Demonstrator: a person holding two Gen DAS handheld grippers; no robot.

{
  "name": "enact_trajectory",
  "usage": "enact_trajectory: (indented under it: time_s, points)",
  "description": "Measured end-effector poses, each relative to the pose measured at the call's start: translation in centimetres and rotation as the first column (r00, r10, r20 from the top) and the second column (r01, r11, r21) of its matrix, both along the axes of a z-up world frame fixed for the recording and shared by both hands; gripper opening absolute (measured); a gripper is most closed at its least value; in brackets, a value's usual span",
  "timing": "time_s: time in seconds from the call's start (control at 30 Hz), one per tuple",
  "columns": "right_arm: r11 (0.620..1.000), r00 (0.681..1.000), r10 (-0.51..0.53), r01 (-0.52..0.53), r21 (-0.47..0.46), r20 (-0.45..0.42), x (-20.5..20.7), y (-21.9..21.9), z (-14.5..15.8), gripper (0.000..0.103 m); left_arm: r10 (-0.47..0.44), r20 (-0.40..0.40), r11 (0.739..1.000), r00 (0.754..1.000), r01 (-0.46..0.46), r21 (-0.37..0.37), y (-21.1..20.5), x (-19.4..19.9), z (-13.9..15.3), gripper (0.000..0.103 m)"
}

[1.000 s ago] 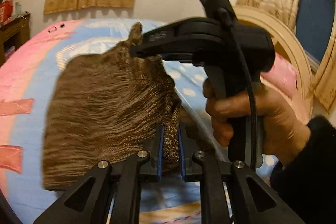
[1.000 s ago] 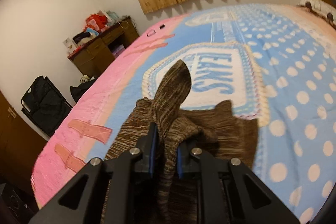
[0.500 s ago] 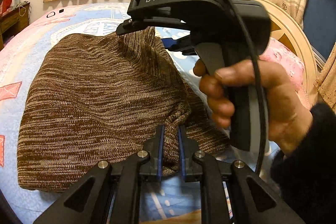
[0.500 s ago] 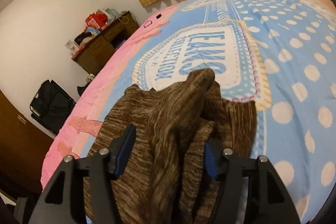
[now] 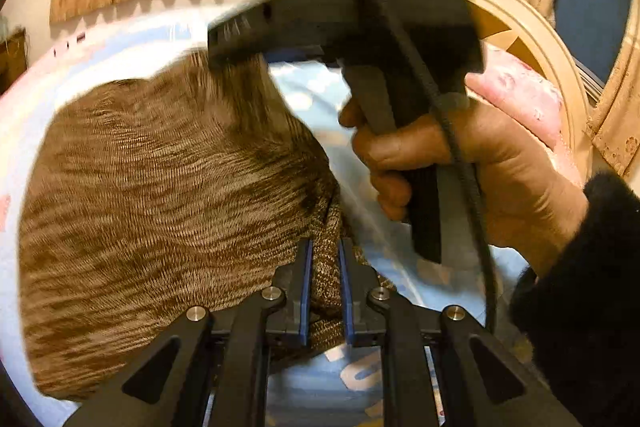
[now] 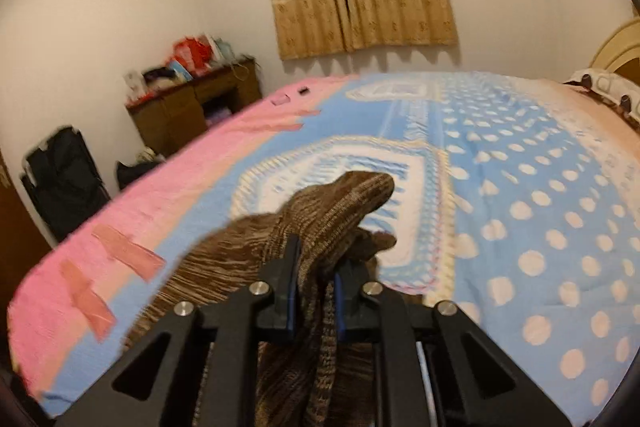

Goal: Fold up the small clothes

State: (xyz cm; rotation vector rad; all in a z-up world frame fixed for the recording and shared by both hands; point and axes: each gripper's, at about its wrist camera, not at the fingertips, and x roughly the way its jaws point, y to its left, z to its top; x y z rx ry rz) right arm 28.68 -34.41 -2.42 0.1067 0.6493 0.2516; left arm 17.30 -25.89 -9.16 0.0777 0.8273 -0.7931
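Knitwear [image 5: 160, 195] lies on the bed [image 6: 520, 187], both tongs pinching its edge: left [image 5: 323, 287], and right [image 6: 314, 291], just re-closed on a bunch. Best lift evenly, keeping the fold taut.

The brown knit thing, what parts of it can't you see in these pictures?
- Left wrist view: the knit has its far corner behind the blurred right gripper, so that grip is hidden.
- Left wrist view: its near edge is covered by the left gripper.
- Right wrist view: its lower part is cut off by the picture's edge and the gripper's arms.
- Both views: what garment it is can't be told.
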Motion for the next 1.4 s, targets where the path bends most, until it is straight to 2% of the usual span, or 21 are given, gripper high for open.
enact_trajectory:
  time_s: [0.03, 0.07, 0.13, 0.2, 0.27, 0.37, 0.43, 0.53, 0.57, 0.6, 0.7, 0.77, 0.8, 0.9, 1.0, 1.07, 1.13, 1.2, 1.3, 1.37, 1.4]
  points:
    - [1.0, 0.998, -0.022, 0.021, -0.014, -0.061, 0.7, -0.6, -1.3, 0.04, -0.009, 0.009, 1.0, 1.0, 0.009, 0.005, 0.1, -0.2, 0.1, 0.012]
    - [0.997, 0.991, -0.073, 0.068, -0.046, -0.111, 1.3, -1.3, -2.5, 0.059, -0.02, 0.019, 1.0, 1.0, 0.02, 0.013, 0.2, -0.4, 0.4, 0.012]
    - [0.983, 0.974, -0.18, 0.175, -0.052, -0.137, 1.1, -3.8, -3.8, 0.061, -0.046, 0.024, 0.999, 0.999, 0.046, 0.019, 0.5, -0.9, 0.8, 0.012]
    - [0.956, 0.949, -0.282, 0.291, 0.045, -0.139, -0.4, -6.9, -3.6, 0.059, -0.072, 0.028, 0.997, 0.997, 0.071, 0.04, 0.8, -1.6, 1.5, 0.016]
    - [0.933, 0.94, -0.311, 0.33, 0.144, -0.14, -2.2, -8.8, -3.1, 0.055, -0.097, -0.013, 0.994, 0.995, 0.097, 0.048, 1.3, -1.3, 1.9, 0.029]
    - [0.936, 0.955, -0.271, 0.29, 0.199, -0.118, -5.4, -8.4, -1.7, 0.054, -0.097, -0.042, 0.994, 0.994, 0.098, 0.036, 2.6, -1.6, 2.2, 0.052]
    - [0.953, 0.979, -0.181, 0.198, 0.231, -0.093, -7.2, -6.7, -0.6, 0.053, -0.08, -0.024, 0.996, 0.996, 0.081, 0.029, 3.8, -2.2, 2.6, 0.053]
    - [0.972, 0.993, -0.077, 0.095, 0.214, -0.092, -9.9, -3.7, -0.4, 0.044, -0.015, 0.019, 1.0, 1.0, 0.015, 0.007, 6.8, -3.6, 3.5, 0.053]
    - [0.975, 0.993, -0.051, 0.072, 0.211, -0.104, -10.9, -2.6, -0.5, 0.034, 0.008, 0.03, 1.0, 1.0, -0.008, -0.002, 7.8, -3.7, 3.8, 0.053]
    - [0.976, 0.993, -0.045, 0.068, 0.208, -0.113, -11.6, -2.1, -0.7, 0.03, 0.043, 0.042, 0.999, 0.998, -0.043, -0.013, 9.1, -3.9, 4.1, 0.053]
    - [0.98, 0.99, -0.067, 0.088, 0.177, -0.125, -14.2, -0.8, -1.5, 0.031, 0.145, 0.036, 0.989, 0.989, -0.144, -0.029, 12.1, -3.4, 4.3, 0.053]
    - [0.988, 0.99, -0.102, 0.112, 0.103, -0.103, -15.6, 0.4, -1.5, 0.033, 0.204, 0.001, 0.978, 0.979, -0.204, -0.034, 13.3, -2.6, 4.0, 0.053]
    - [0.99, 0.99, -0.098, 0.107, 0.088, -0.102, -16.0, 0.9, -1.7, 0.039, 0.237, -0.034, 0.97, 0.971, -0.239, -0.052, 14.3, -2.1, 3.8, 0.053]
    - [0.992, 0.989, -0.076, 0.088, 0.094, -0.13, -15.8, 1.8, -2.7, 0.047, 0.287, -0.108, 0.949, 0.952, -0.297, -0.102, 15.4, -1.0, 3.4, 0.053]
    - [0.996, 0.981, -0.094, 0.094, -0.011, -0.171, -14.5, 2.7, -4.8, 0.046, 0.309, -0.121, 0.941, 0.943, -0.322, -0.107, 15.6, -1.2, 3.2, 0.053]
    - [0.995, 0.976, -0.103, 0.098, -0.034, -0.19, -14.3, 2.9, -5.9, 0.04, 0.315, -0.106, 0.942, 0.943, -0.324, -0.089, 15.2, -1.0, 3.2, 0.053]
    - [0.994, 0.977, -0.104, 0.101, -0.03, -0.188, -14.2, 2.7, -5.5, 0.016, 0.317, -0.092, 0.943, 0.944, -0.324, -0.078, 15.2, -0.9, 3.5, 0.053]
    - [0.99, 0.974, -0.086, 0.107, 0.092, -0.208, -14.5, 1.5, -4.7, 0.012, 0.321, -0.078, 0.943, 0.944, -0.326, -0.065, 14.9, -0.2, 3.7, 0.053]
    - [0.952, 0.976, -0.043, 0.105, 0.287, -0.215, -15.1, -0.9, -4.0, 0.012, 0.346, -0.072, 0.936, 0.935, -0.35, -0.043, 14.5, 0.9, 2.9, 0.053]
    - [0.921, 0.963, -0.039, 0.137, 0.364, -0.265, -15.1, -2.3, -5.2, 0.012, 0.367, -0.061, 0.93, 0.928, -0.365, 0.039, 13.8, 1.4, 1.5, 0.053]
    - [0.918, 0.953, -0.05, 0.162, 0.361, -0.3, -15.0, -2.6, -6.0, 0.012, 0.369, -0.057, 0.928, 0.928, -0.365, 0.075, 13.7, 1.4, 0.8, 0.053]
